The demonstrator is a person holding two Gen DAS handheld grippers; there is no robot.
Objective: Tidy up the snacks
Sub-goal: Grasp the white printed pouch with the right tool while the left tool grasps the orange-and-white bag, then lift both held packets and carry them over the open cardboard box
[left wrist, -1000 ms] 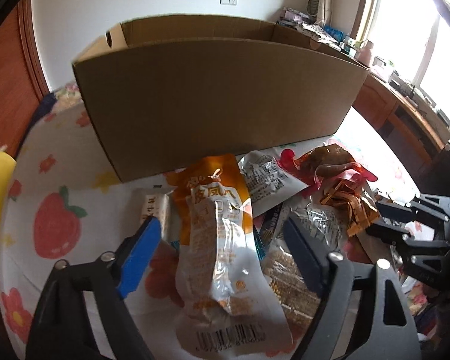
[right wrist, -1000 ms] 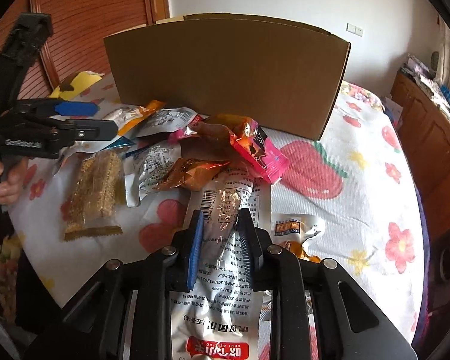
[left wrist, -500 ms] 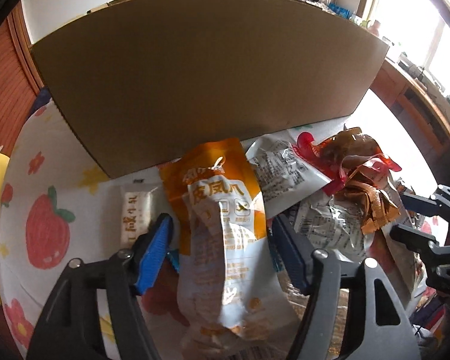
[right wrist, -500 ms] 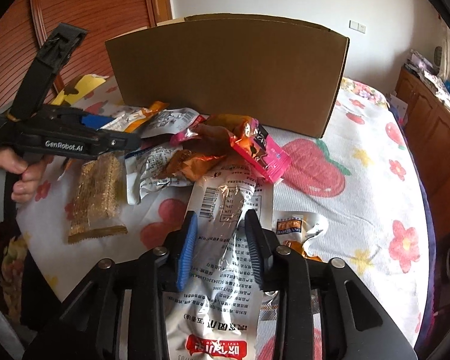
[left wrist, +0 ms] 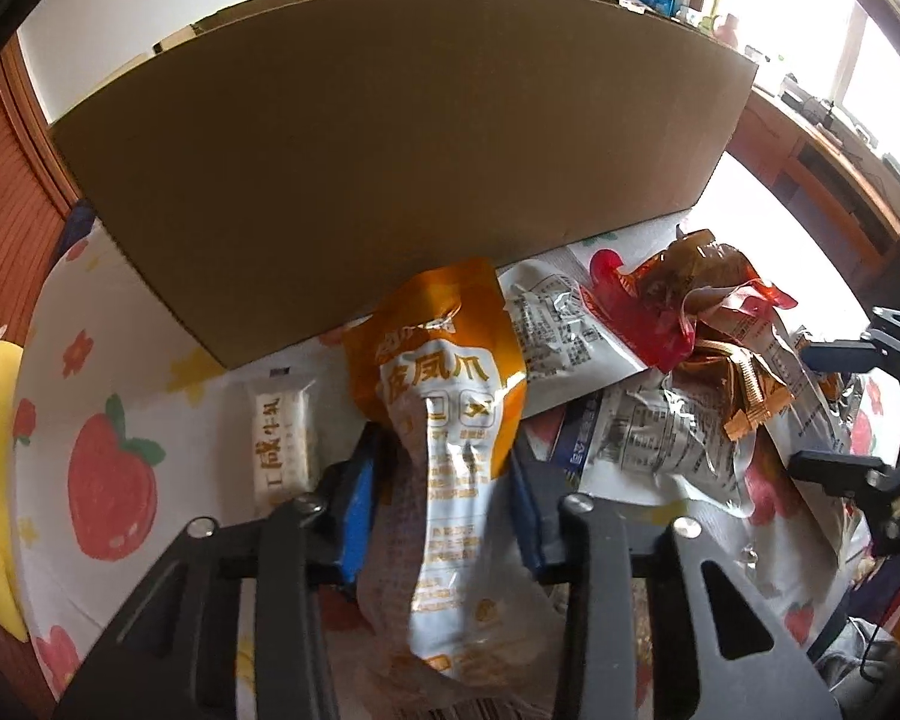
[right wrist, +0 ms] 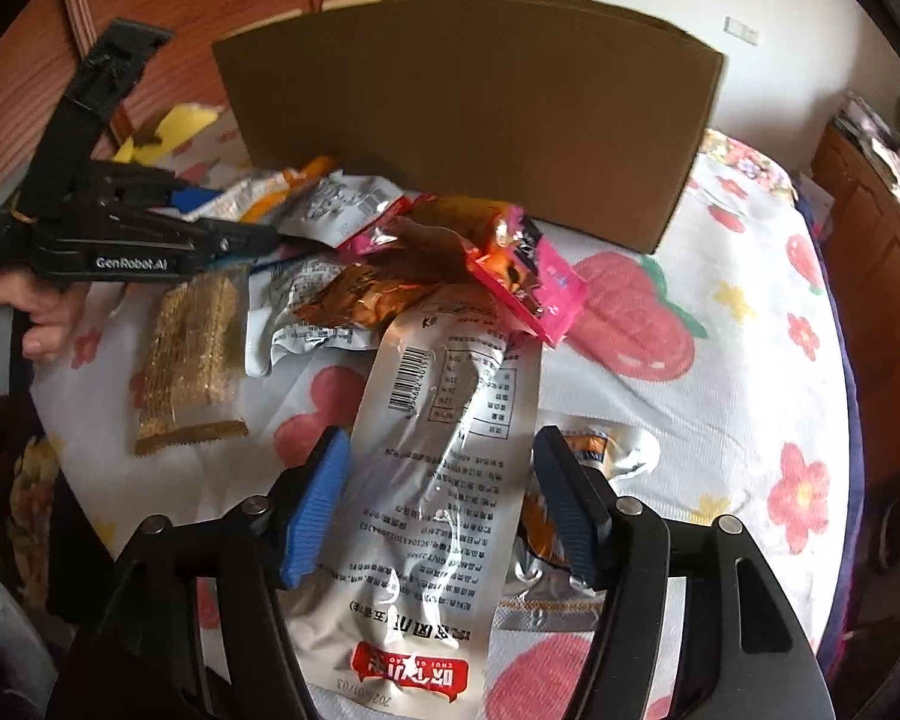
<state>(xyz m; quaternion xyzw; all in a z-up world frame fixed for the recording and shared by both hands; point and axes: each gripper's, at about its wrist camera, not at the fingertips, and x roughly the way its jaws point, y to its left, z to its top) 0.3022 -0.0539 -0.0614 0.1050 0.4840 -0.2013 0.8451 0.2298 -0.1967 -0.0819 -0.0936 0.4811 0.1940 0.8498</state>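
My left gripper (left wrist: 444,480) is shut on an orange and white snack pouch (left wrist: 450,420) and holds it just in front of the cardboard box (left wrist: 390,150). The left gripper also shows in the right wrist view (right wrist: 240,228). My right gripper (right wrist: 441,480) is open, its jaws on either side of a long silver snack pouch (right wrist: 444,480) that lies flat on the strawberry-print cloth (right wrist: 720,360). A heap of snack packets (right wrist: 420,276) lies in front of the box.
A small white bar packet (left wrist: 282,438) lies left of the left gripper. A golden snack bar pack (right wrist: 192,354) lies at the left in the right wrist view. A pink packet (right wrist: 540,282) tops the heap. Wooden furniture stands at the right.
My left gripper closed on the orange pouch and moved toward the box. My right gripper opened from the silver pouch, which now lies flat between its jaws.
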